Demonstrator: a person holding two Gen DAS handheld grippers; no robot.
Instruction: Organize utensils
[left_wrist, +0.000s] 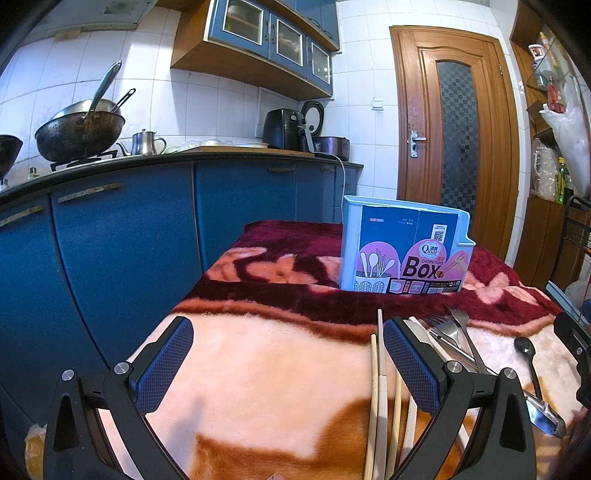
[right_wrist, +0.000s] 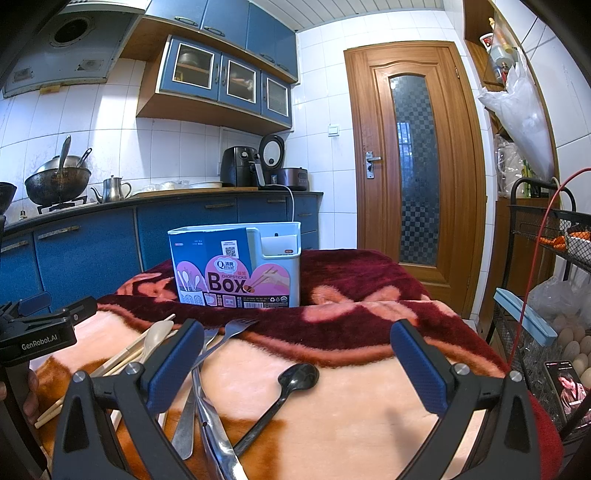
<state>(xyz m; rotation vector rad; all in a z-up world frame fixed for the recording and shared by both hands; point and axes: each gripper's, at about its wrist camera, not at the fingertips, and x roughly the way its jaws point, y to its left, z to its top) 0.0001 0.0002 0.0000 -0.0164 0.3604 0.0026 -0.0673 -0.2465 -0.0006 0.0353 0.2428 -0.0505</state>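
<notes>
Background only: blackened wok (right_wrist: 57, 184) on the gas burner at left, two handles sticking out of it. Steel teapot (right_wrist: 112, 189) just beside it. Black air fryer (right_wrist: 238, 171) and rice cooker (right_wrist: 291, 178) further along the counter (right_wrist: 166, 197). Blue cabinets above and below. Closed wooden door (right_wrist: 413, 162) with checkered glass. Wire rack (right_wrist: 546, 236) at right, eggs (right_wrist: 570, 341) near its base, phone (right_wrist: 567, 387) lit.
</notes>
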